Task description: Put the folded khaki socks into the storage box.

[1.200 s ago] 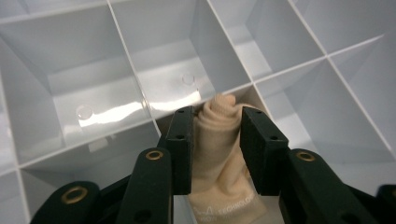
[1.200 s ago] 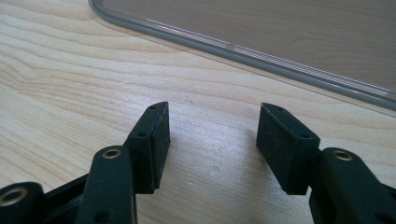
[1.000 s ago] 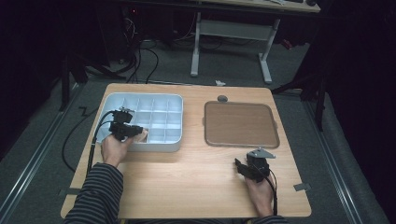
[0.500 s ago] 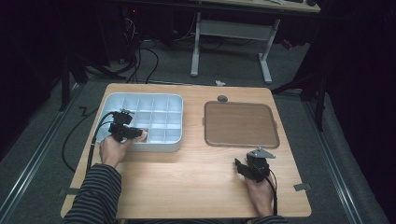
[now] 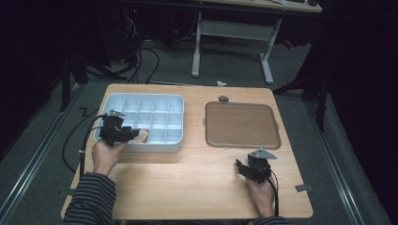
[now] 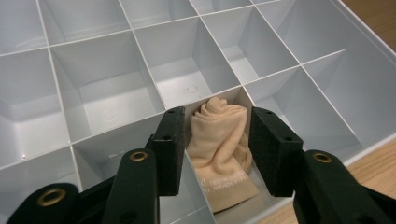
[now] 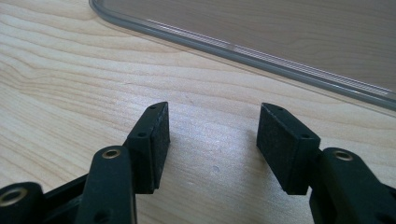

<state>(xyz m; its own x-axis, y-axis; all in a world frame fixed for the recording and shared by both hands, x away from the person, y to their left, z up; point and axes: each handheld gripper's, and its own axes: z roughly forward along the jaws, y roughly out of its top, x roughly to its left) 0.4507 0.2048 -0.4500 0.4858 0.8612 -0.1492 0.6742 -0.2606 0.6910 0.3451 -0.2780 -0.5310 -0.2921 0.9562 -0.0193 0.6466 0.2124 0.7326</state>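
A rolled beige cloth (image 6: 219,144) lies in a compartment on the near row of the white divided tray (image 5: 159,101), at the left of the wooden bench (image 5: 187,178). The left gripper (image 6: 212,144) hangs over it — its fingers have just been opening and stand apart on either side of the cloth, not pressing it. The right gripper (image 7: 212,144) rests low over bare bench just short of the brown tray (image 5: 241,124), fingers apart and empty.

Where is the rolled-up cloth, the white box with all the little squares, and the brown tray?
cloth (image 6: 219,140), left gripper view, middle of the beige roll.
box (image 5: 180,117), high view, right wall of the divided bin.
tray (image 5: 241,124), high view, its flat brown middle.
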